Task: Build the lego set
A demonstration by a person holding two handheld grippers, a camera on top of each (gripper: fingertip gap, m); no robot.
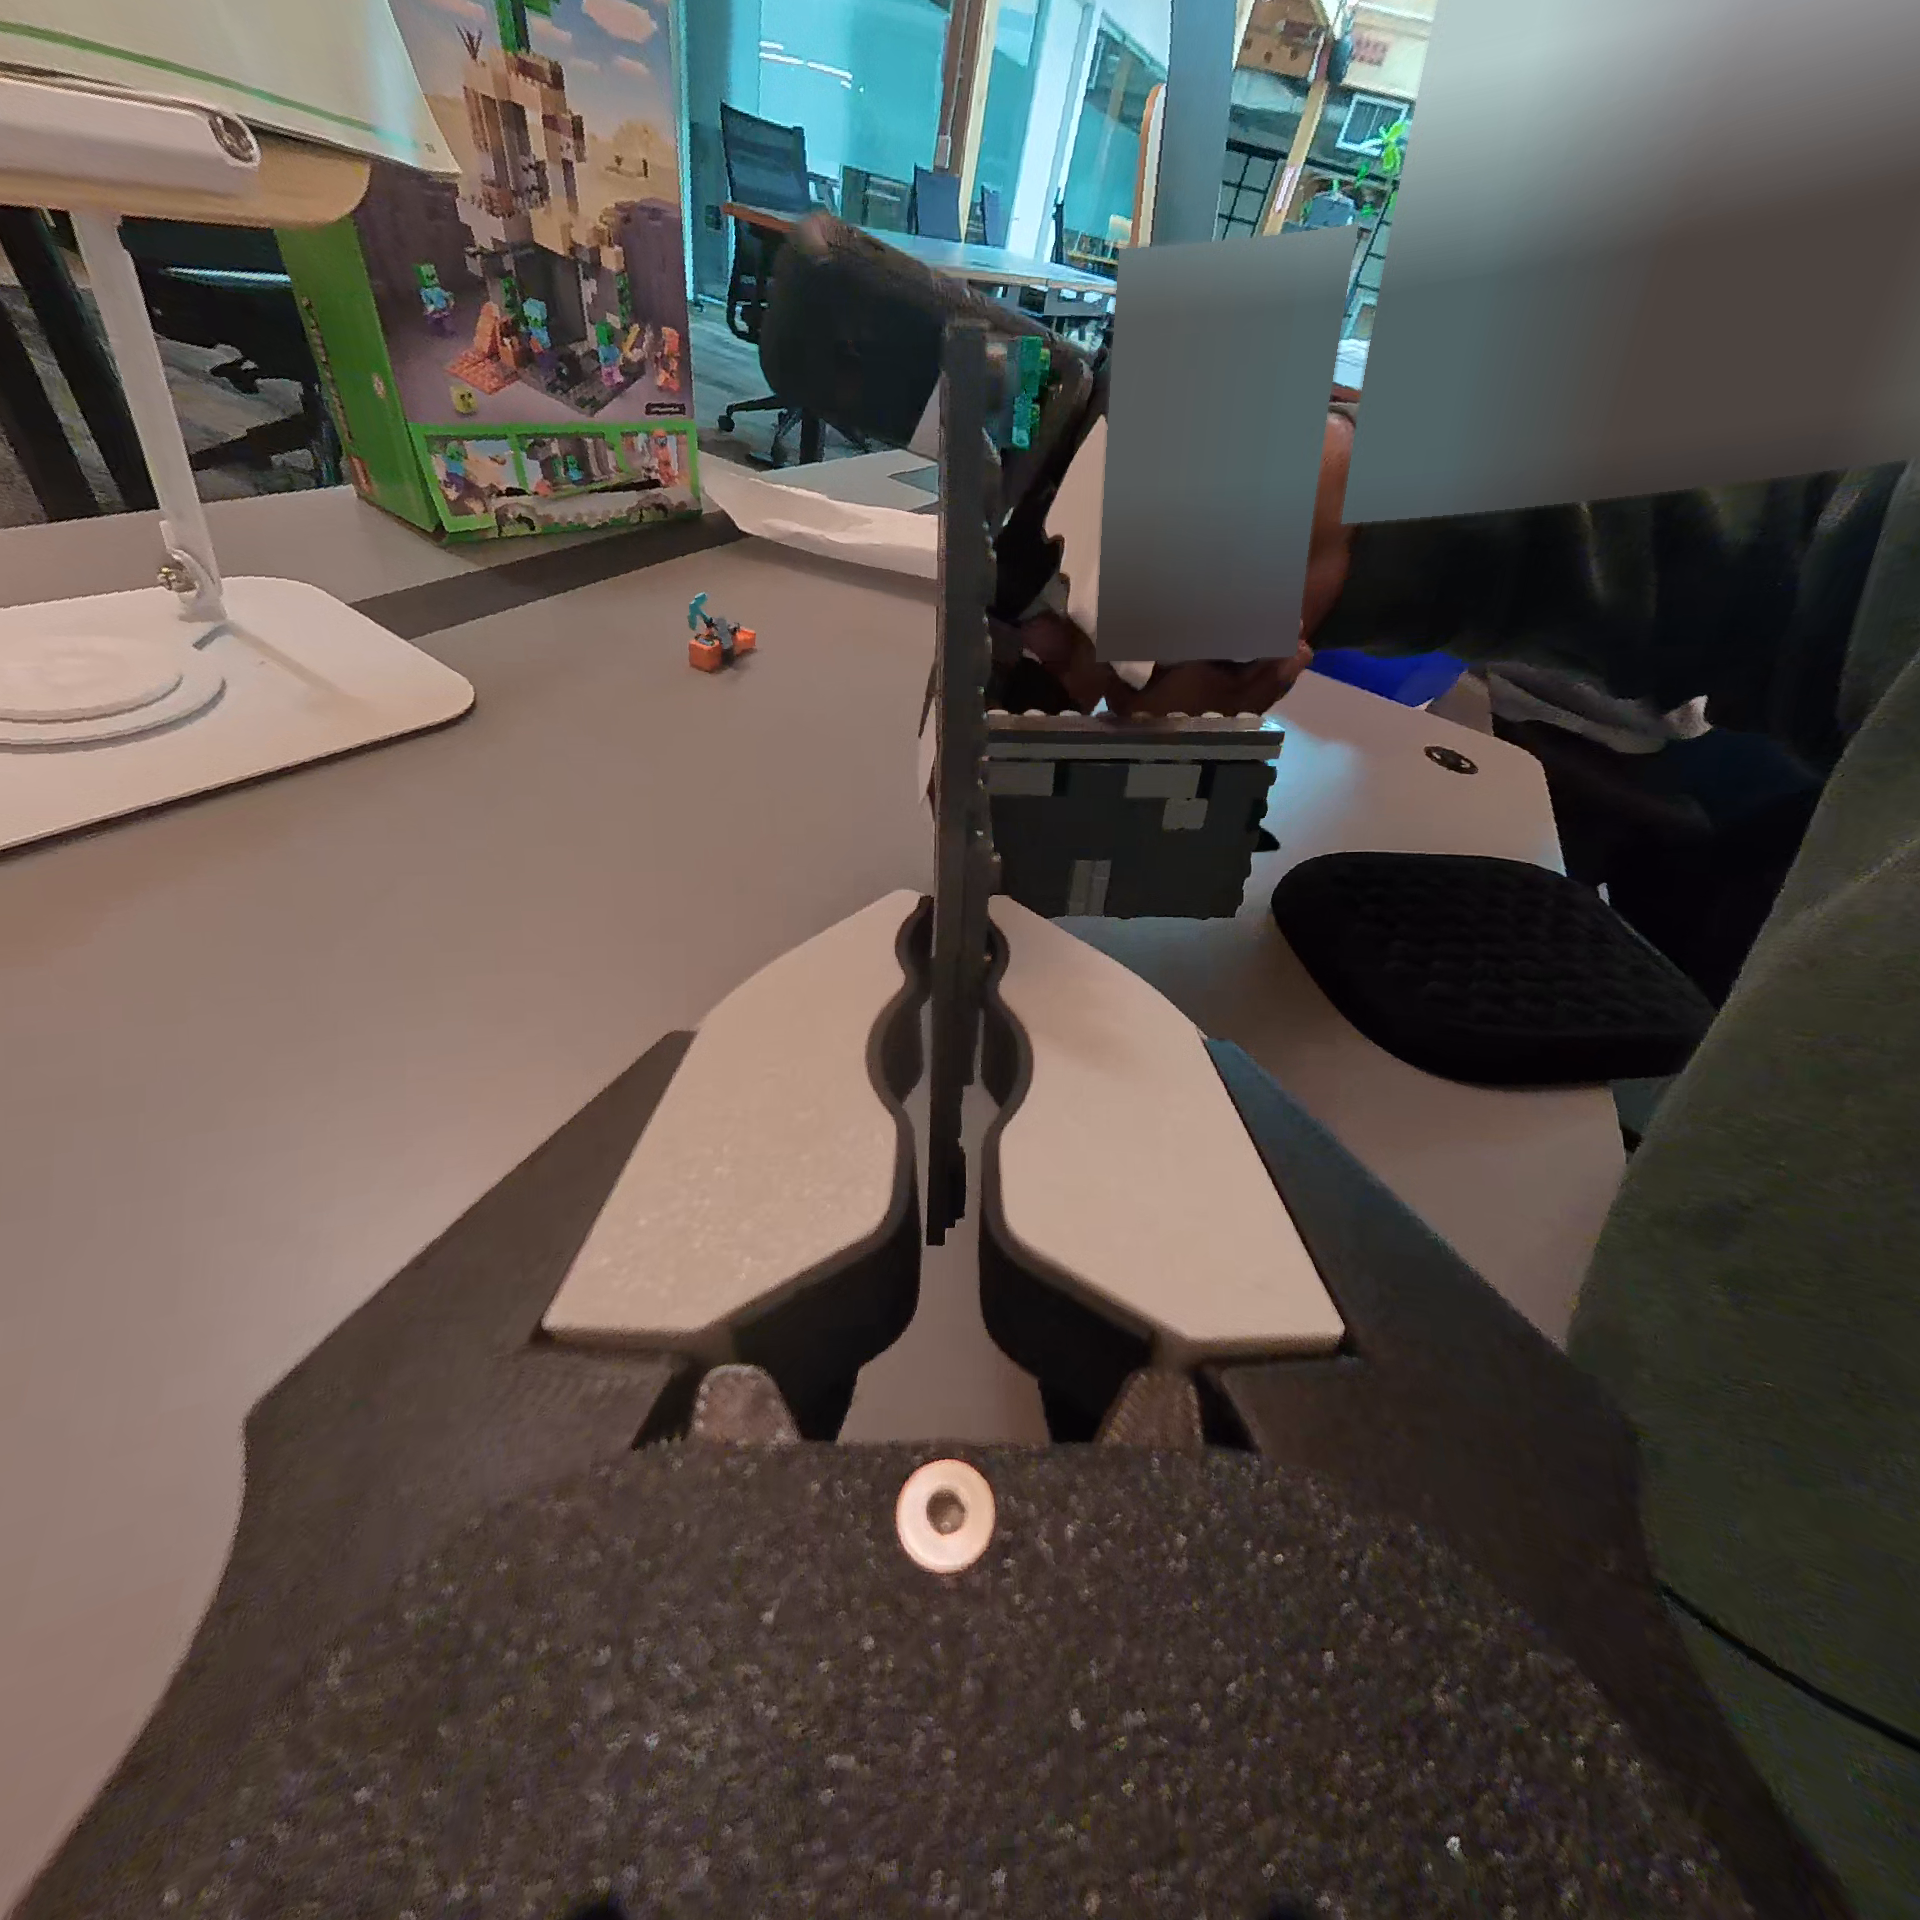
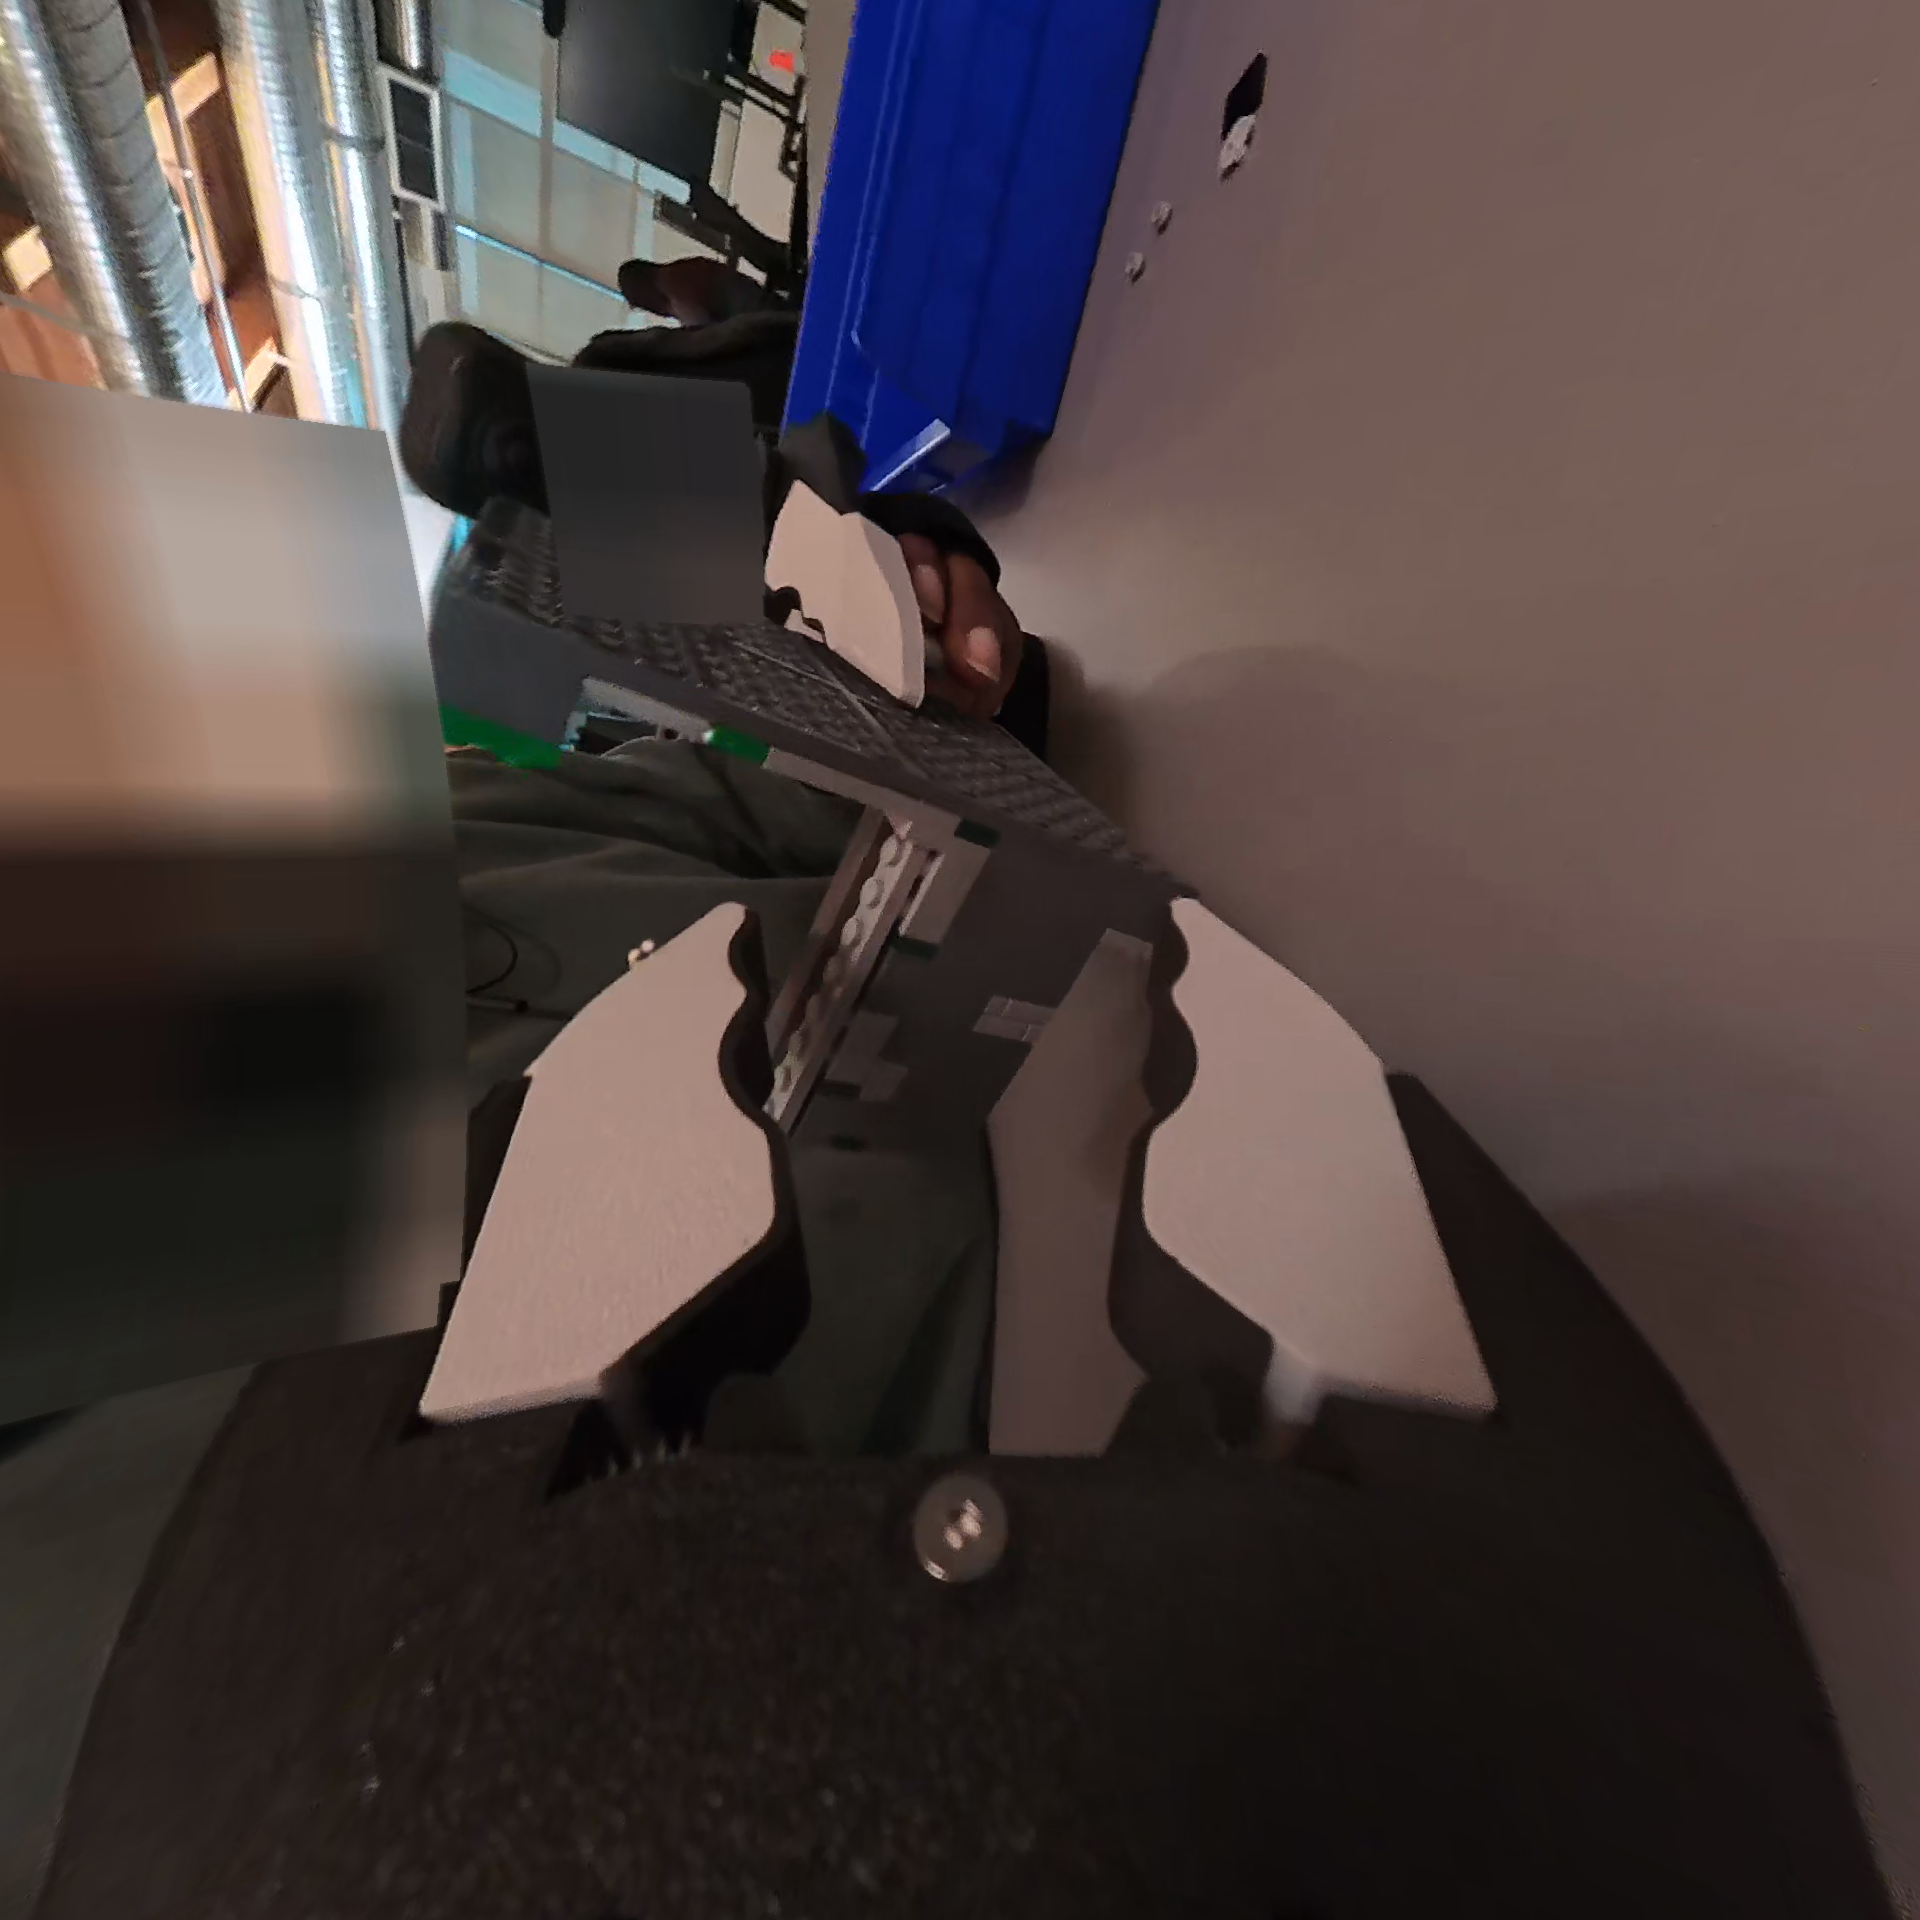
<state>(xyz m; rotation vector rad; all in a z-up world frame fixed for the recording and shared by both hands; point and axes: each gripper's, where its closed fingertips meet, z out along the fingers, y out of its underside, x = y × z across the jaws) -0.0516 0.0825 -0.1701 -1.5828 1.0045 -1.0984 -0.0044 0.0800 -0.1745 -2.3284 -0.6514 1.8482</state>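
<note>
The left gripper has its fingers pinched on the edge of a dark grey baseplate, held on edge so the plate stands upright above the table. A block of grey bricks juts sideways from the plate's studded face. The right gripper has its fingers spread to either side of that block, one near its pale studded top; I can't tell whether either pad touches it. The build looks light and the plate stiff, but thin enough to flex, and I'd guess the brick joints could pop under a twist. A squeeze across the block's flat faces seems safer than pulling on the plate. A small orange figure and the set's box sit well apart on the table.
</note>
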